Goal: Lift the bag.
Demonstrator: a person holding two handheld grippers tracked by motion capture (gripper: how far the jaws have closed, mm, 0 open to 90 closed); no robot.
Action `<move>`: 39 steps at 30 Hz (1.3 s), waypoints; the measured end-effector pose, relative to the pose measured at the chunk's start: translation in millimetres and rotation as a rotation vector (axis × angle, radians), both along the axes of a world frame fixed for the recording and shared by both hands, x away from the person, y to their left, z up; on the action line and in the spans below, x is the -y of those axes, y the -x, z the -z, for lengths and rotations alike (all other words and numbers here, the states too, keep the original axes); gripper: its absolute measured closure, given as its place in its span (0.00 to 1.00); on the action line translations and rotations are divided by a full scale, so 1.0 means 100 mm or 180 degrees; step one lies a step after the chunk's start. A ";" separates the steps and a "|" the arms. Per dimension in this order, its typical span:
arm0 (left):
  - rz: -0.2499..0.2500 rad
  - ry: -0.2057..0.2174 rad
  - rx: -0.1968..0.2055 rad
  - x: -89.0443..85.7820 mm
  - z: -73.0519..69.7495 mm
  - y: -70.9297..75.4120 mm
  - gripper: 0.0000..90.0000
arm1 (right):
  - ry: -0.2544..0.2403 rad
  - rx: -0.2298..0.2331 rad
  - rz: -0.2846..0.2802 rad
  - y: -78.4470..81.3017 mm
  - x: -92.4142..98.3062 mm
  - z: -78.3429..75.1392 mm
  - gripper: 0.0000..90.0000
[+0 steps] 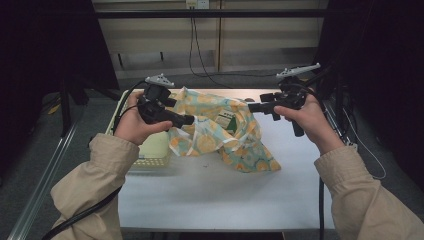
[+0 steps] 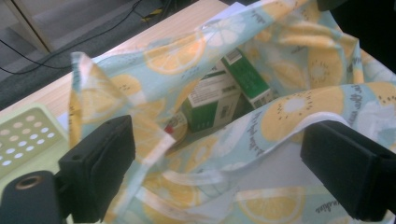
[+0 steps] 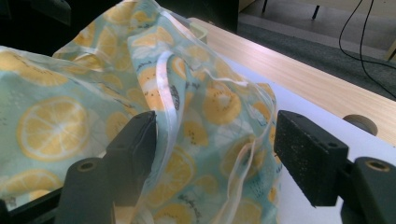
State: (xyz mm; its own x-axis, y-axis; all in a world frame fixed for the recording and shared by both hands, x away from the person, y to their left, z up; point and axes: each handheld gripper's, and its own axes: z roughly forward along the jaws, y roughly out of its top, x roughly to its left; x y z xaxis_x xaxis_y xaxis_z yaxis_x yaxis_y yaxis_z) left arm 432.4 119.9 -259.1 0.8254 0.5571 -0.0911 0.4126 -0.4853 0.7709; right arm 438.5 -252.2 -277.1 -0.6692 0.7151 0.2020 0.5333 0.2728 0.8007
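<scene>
So here we've got a fabric bag (image 1: 220,132) with a lemon-slice print sitting slumped on the white table (image 1: 210,195), its mouth gaping toward the left gripper (image 1: 189,119). From above, that gripper's tips sit right at the bag's left edge, and the right gripper (image 1: 251,106) is up at the bag's upper right corner. In the left gripper view both jaws stand wide apart with the bag's rim and a loose white strap (image 2: 196,178) lying between them, and the left jaw's inner face touches a fold of cloth, but nothing's being pinched. Looking into the bag from there we can see a couple of green-and-white boxes (image 2: 219,95) standing inside, plus a small round thing with a red bit (image 2: 175,128) that's too blurry for us to name. The right gripper view tells the same story: jaws spread, a white strap (image 3: 170,100) draped against the left jaw, the other jaw standing off the cloth over bare table, so it's not clamping either. A pale green perforated basket (image 1: 150,147) sits on the table's left edge, just beside the bag and under the left hand (image 1: 132,125). The right hand (image 1: 312,120) holds its gripper roughly level, pointing in at the bag.
</scene>
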 end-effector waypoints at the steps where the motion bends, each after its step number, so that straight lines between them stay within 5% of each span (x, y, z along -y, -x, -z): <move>1: 0.0038 0.0022 -0.0026 -0.03 0.02 0.01 0.10 | 0.0024 -0.0010 -0.0011 0.01 0.01 0.02 0.33; 9: 0.0156 -0.0057 -0.0071 -0.28 0.17 0.12 0.08 | 0.0153 0.0008 -0.0068 0.11 0.05 0.13 0.32; 18: 0.0111 -0.0051 -0.0154 -0.45 0.35 0.24 0.08 | 0.0183 0.0000 -0.0079 0.19 0.12 0.27 0.31; 39: 0.0083 0.0120 -0.0231 -0.52 0.87 0.54 0.09 | 0.0264 0.0061 -0.0168 0.49 0.29 0.65 0.27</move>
State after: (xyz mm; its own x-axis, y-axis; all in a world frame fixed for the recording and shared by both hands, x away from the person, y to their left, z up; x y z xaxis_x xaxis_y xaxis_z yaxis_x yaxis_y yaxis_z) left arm 377.9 172.0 -345.8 0.8301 0.5305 -0.1717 0.4556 -0.4679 0.7573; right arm 389.5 -281.0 -342.2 -0.7096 0.6924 0.1302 0.5011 0.3661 0.7842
